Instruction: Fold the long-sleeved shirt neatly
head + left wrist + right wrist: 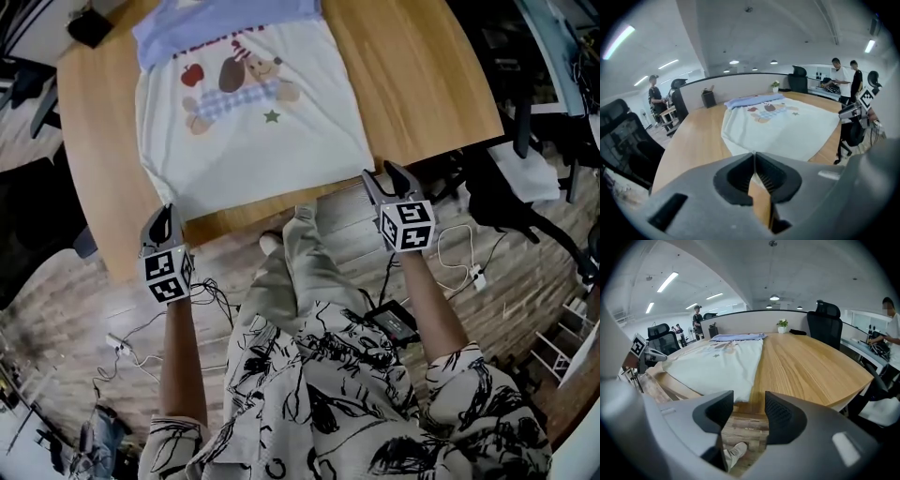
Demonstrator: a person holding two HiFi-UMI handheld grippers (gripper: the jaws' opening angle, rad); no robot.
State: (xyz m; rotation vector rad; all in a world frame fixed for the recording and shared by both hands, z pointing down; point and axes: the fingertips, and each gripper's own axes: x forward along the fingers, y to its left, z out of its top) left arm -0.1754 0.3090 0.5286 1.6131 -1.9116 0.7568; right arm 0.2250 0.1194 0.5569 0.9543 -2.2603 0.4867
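the cartoon-print shirt [253, 141] lies flat on the wooden table [422, 84] just ahead of both grippers, each at a hem corner, likely for a fold: left gripper [161, 217] pressed together, empty, right gripper [386, 174] spread.

The tabletop [422, 84] is pale wood with fine straight grain and a smooth, low-sheen finish. On it the shirt [262, 150] is soft, matt, off-white cloth with a flat print. At the tabletop's near edge, the left gripper [164, 217] and right gripper [382, 174] are matt grey plastic with ribbed dark pads [780, 416]. Below the tabletop, the floor [230, 248] shows wood-grain planks.
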